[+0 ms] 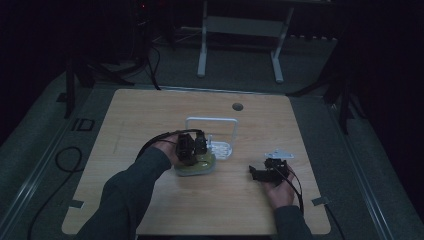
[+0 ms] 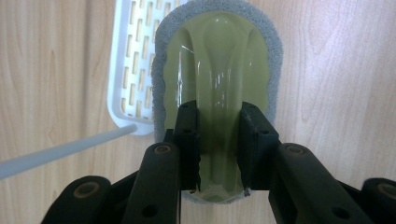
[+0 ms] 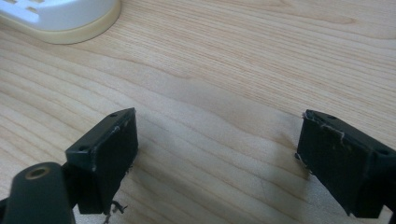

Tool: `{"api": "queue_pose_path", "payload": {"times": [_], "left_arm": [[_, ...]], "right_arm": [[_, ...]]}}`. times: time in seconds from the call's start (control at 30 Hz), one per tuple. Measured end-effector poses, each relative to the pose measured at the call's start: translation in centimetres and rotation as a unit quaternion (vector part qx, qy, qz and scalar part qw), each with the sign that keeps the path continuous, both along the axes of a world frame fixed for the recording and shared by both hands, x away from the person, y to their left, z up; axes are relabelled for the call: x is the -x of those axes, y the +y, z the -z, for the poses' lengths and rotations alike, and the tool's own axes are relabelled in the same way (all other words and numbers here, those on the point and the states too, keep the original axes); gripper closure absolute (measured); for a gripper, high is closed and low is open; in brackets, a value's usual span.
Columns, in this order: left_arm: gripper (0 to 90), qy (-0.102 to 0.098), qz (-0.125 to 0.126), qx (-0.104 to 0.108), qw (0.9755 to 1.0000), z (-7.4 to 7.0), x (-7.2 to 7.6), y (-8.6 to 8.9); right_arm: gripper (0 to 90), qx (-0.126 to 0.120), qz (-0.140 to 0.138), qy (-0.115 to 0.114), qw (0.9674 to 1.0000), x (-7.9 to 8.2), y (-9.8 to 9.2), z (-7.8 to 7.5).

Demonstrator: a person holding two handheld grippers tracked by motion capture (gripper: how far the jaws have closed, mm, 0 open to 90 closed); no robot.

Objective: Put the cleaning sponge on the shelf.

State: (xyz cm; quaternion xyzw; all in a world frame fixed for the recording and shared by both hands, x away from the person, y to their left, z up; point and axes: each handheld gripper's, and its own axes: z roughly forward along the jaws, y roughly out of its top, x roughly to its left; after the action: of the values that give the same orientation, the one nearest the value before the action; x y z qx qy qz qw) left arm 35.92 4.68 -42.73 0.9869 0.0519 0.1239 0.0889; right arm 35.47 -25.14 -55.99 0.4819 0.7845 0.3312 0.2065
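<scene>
An olive-green scrubbing pad point(image 2: 219, 56) with a grey sponge rim lies flat on the wooden table point(image 1: 150, 115). A raised ridge runs along its top. My left gripper point(image 2: 218, 149) is shut on that ridge, one pad pressed to each side. From above, the left gripper point(image 1: 192, 146) stands over the pad point(image 1: 196, 169) near the table's middle. A white slotted rack point(image 2: 133, 56) touches the pad's edge. My right gripper point(image 3: 215, 154) is open with bare wood between its fingers. It rests in a hand at the right point(image 1: 260, 173).
The rack point(image 1: 220, 148) carries a tall white wire handle point(image 1: 212, 120), which crosses the left gripper view as a grey rod point(image 2: 60, 151). A round cable hole point(image 1: 237, 106) sits near the far edge. A white piece with a pale yellow rim point(image 3: 60, 18) lies beyond the right gripper.
</scene>
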Motion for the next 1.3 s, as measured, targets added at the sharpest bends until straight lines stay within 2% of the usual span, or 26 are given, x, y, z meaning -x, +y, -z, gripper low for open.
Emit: {"api": "queue_pose_path", "payload": {"times": [0.43, 0.67, 1.03, 1.3], "left_arm": [[71.8, -0.026, 0.008, 0.009, 0.9996, -0.7, -0.6, -0.7], [71.8, -0.03, 0.017, -0.004, 0.9994, -0.8, -1.0, -1.3], [71.8, -0.036, 0.025, -0.008, 0.999, -0.9, -1.7, -2.5], [71.7, -0.058, 0.043, -0.017, 0.9972, -0.4, -1.9, -3.2]], "right_arm": [[12.0, 0.0, 0.0, 0.0, 1.0, 0.0, 0.0, 0.0], [12.0, 0.001, -0.001, 0.0, 1.0, 0.0, 0.0, 0.0], [12.0, 0.0, 0.0, 0.0, 1.0, 0.0, 0.0, 0.0], [12.0, 0.0, 0.0, 0.0, 1.0, 0.0, 0.0, 0.0]]}}
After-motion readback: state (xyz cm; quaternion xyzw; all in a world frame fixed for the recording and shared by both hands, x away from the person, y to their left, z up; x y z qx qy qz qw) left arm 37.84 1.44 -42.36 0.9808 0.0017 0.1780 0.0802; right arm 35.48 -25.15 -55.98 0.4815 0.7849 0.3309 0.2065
